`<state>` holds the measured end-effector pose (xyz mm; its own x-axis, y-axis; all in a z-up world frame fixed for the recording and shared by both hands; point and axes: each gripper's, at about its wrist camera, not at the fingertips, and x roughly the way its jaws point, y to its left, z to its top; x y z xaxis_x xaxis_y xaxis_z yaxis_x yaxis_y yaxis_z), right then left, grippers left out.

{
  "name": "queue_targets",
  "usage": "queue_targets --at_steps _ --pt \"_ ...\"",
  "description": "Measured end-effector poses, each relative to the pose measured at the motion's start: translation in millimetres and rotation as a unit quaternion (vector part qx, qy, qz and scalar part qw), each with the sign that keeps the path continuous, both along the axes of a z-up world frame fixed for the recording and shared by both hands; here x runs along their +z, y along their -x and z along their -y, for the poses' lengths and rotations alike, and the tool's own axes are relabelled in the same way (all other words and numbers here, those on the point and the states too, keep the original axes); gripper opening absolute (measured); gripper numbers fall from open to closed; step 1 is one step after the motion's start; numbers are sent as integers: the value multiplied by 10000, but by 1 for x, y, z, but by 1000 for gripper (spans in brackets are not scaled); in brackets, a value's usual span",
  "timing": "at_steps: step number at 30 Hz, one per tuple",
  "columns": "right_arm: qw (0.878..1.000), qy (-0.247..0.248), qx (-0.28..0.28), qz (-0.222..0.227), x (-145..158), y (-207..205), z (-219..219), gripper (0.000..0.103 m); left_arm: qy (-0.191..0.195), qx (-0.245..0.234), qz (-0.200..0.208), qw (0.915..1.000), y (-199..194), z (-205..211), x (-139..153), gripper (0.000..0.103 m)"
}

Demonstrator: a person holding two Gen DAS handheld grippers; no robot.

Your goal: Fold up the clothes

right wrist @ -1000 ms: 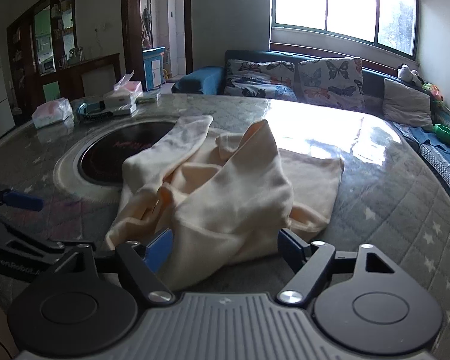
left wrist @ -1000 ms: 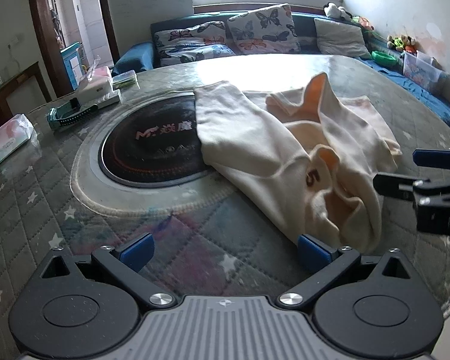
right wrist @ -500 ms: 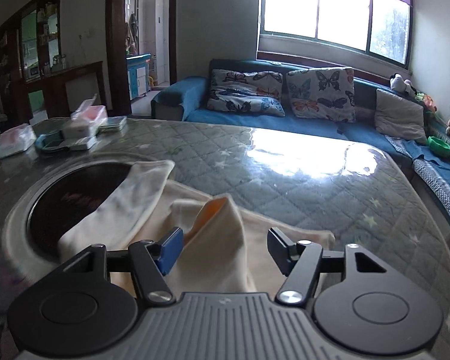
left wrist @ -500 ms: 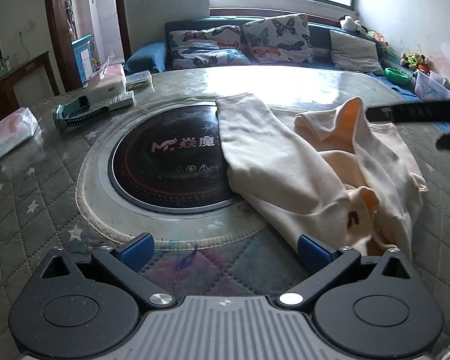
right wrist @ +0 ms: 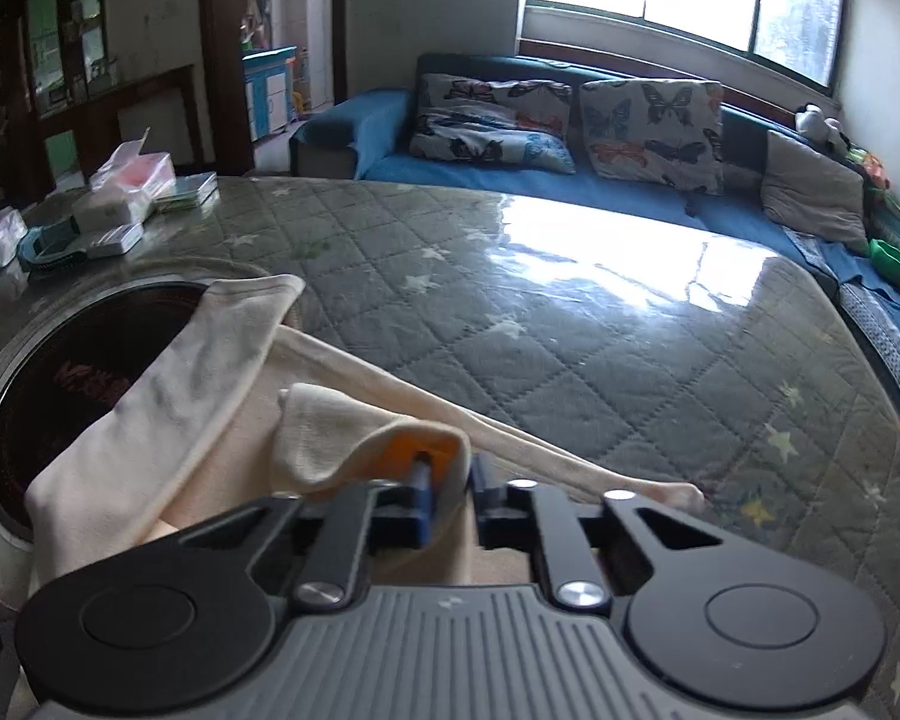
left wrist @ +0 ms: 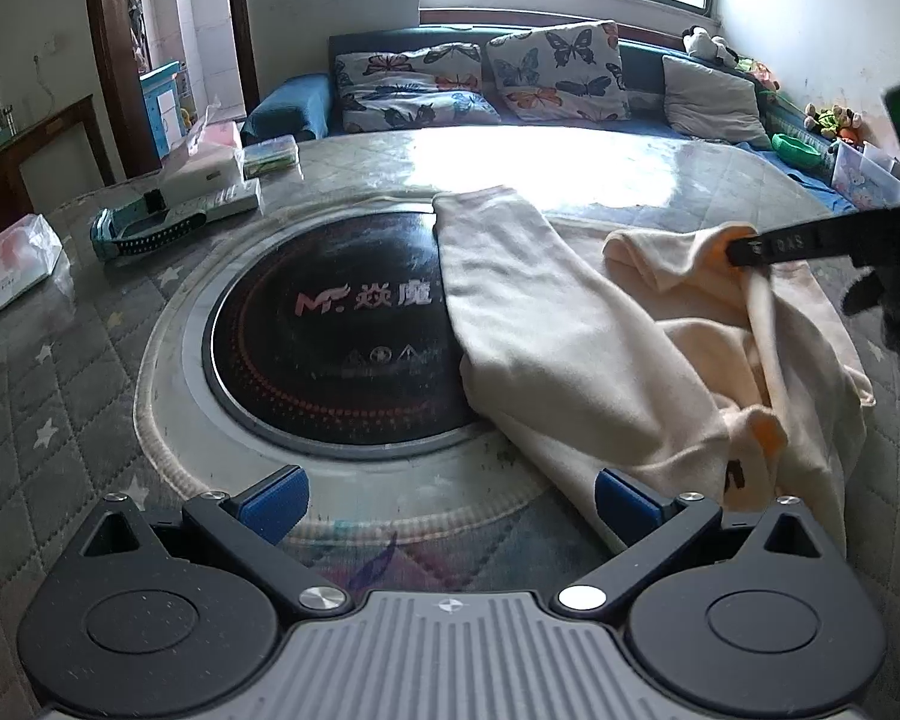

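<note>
A cream garment (left wrist: 576, 336) with an orange lining lies crumpled on the quilted table, partly over a black round hotplate (left wrist: 330, 330). My left gripper (left wrist: 450, 495) is open and empty, just short of the garment's near edge. My right gripper (right wrist: 450, 501) is shut on a raised fold of the garment (right wrist: 390, 438), with the orange lining showing at its tips. In the left wrist view the right gripper (left wrist: 744, 252) reaches in from the right and pinches that fold. One sleeve (right wrist: 168, 384) stretches over the hotplate (right wrist: 60, 372).
Tissue packs (left wrist: 12, 264), a white box (left wrist: 204, 171) and a teal device (left wrist: 144, 228) sit at the table's far left. A blue sofa with butterfly cushions (left wrist: 492, 81) runs behind the table. The table's right edge (right wrist: 870, 348) borders the sofa.
My right gripper has moved forward over the garment and closed on its raised fold. My left gripper has drawn back slightly and stays open.
</note>
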<state>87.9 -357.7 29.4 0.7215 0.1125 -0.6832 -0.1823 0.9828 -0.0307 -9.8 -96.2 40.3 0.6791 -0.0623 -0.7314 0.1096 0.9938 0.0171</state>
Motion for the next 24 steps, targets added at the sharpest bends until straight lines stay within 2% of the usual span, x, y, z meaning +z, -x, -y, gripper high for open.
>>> queue_targets --at_steps 9,13,16,20,24 --pt "9939 -97 -657 885 36 71 50 3 -7 -50 214 9998 -11 8 15 103" --pt "9873 -32 -1145 1099 43 118 81 3 -34 -182 296 9994 -14 17 19 103" --pt "9824 38 -1541 1057 38 153 103 3 -54 -270 352 9990 -17 23 21 103" --pt "9761 157 -2021 785 23 191 126 3 -76 -330 387 9987 -25 30 24 103" --pt "9702 119 -2372 490 7 209 141 14 -123 -364 383 9985 -37 38 26 103"
